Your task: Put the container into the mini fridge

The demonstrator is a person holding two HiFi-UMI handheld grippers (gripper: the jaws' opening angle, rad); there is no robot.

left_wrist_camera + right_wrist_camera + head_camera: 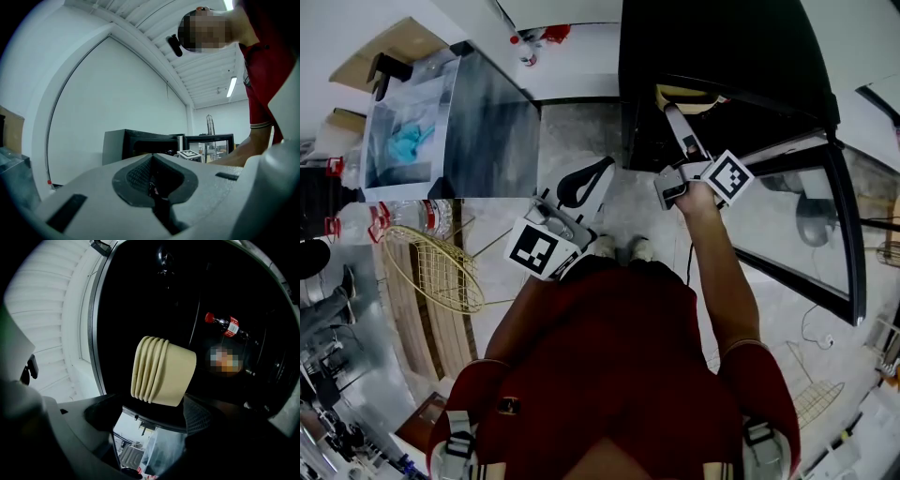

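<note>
Right gripper reaches out to 12 o'clock, into the open black fridge. Its jaws are spread about a container's width and grip the cream ribbed container at the tips. The container lies on its side, rim toward 9 o'clock in the right gripper view, and is held inside the dark fridge cavity above a shelf edge. In the head view it shows as a tan shape just past the jaw tips, inside the fridge mouth.

A red-capped cola bottle lies at 2 o'clock of the container, deeper in the fridge and apart from it.

The glass fridge door stands swung open at 3 o'clock of the right arm.

Left gripper hangs near the person's body at 11 o'clock, short of the fridge. Its jaws are pressed together with nothing between them. The left gripper view looks across at the fridge.

A wire basket lies on a wooden surface at 9 o'clock, with a clear box at 10 o'clock beyond it.
</note>
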